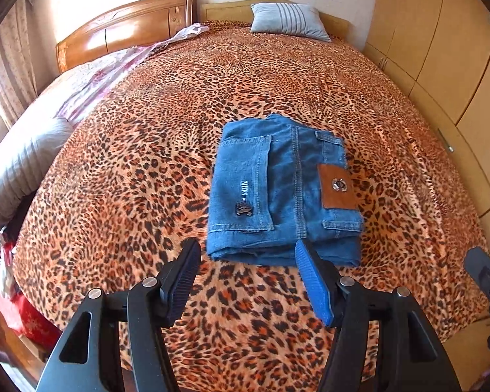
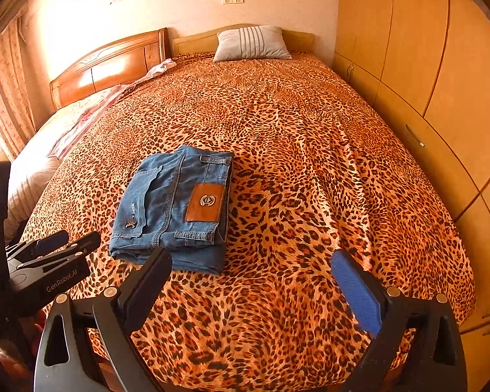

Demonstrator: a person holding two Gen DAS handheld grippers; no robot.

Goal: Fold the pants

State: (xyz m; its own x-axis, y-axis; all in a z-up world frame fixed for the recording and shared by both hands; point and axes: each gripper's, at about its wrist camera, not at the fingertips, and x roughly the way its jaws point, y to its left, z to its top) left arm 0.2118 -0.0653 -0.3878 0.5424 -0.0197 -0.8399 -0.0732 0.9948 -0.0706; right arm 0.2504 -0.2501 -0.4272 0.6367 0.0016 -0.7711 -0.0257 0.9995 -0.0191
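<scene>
The blue denim pants (image 1: 282,192) lie folded into a compact rectangle on the leopard-print bedspread (image 1: 147,163), back pocket and brown leather patch facing up. My left gripper (image 1: 246,254) is open and empty, its tips just short of the pants' near edge. In the right wrist view the pants (image 2: 176,209) lie left of centre. My right gripper (image 2: 251,264) is open and empty, above the bedspread (image 2: 310,163) to the right of the pants' near edge. The left gripper (image 2: 78,238) shows at the left edge there.
A grey striped pillow (image 1: 287,21) lies at the head of the bed by the wooden headboards (image 1: 124,29). A second bed with a floral sheet (image 1: 91,78) and grey bolster (image 1: 26,170) adjoins on the left. Wooden wardrobes (image 2: 424,65) line the right side.
</scene>
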